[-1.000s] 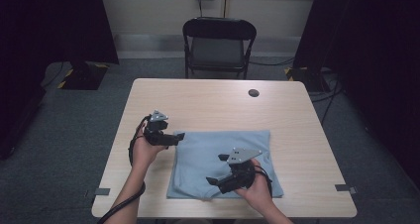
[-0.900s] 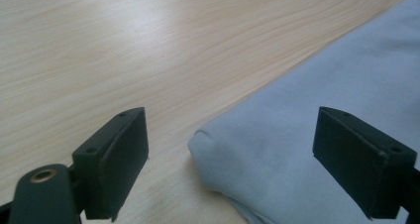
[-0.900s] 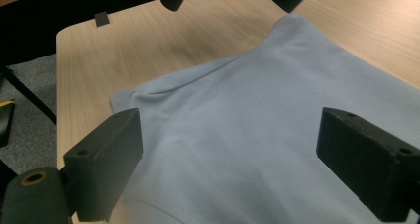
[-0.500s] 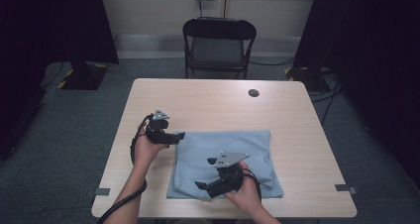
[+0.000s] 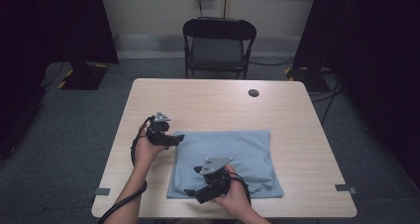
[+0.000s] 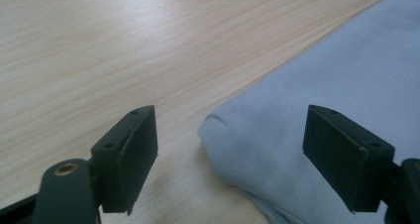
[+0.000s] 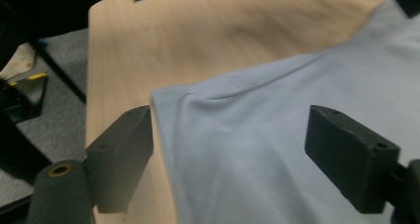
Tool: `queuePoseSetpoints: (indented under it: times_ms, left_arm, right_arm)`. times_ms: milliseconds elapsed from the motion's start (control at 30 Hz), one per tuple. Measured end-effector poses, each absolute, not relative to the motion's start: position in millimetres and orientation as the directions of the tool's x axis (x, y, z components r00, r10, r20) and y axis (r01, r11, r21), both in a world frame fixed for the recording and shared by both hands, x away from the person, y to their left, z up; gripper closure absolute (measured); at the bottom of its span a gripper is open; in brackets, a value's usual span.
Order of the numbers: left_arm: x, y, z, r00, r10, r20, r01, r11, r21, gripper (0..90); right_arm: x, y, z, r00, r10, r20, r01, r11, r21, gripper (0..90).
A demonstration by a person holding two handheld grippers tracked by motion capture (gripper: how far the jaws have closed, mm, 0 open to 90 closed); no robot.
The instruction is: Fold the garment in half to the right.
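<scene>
Folded light-blue cloth lies flat on the near half of the wooden table. My left gripper sits at its far-left corner, jaws just closing in but still apart, corner between them, pads not touching. My right gripper is low over the near-left corner, jaws also narrowing, still wide, straddling the cloth's edge, nothing clamped.

A folded cloth lies on the worktop (near edge, slightly right); a chair stands behind.
</scene>
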State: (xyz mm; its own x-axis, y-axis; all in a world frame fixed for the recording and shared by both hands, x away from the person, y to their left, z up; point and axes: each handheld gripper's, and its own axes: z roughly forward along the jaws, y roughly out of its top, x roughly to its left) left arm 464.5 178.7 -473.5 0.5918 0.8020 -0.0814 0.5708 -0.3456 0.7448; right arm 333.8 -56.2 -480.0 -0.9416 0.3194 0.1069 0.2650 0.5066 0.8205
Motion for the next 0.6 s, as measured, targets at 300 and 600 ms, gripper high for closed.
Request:
queuePoseSetpoints:
  times_ms: [300,600]
  left_arm:
    - [469,173,-484,0.596,0.801,-0.057,0.578,-0.379,0.723,27.2]
    - [472,167,-492,0.607,0.794,-0.031,0.575,-0.412,0.707,30.1]
  right_arm:
    - [330,-39,-491,-0.959,0.267,0.091,0.232,0.563,0.793,28.1]
    - [324,-27,-500,-0.972,0.235,-0.009,0.145,0.629,0.764,42.1]
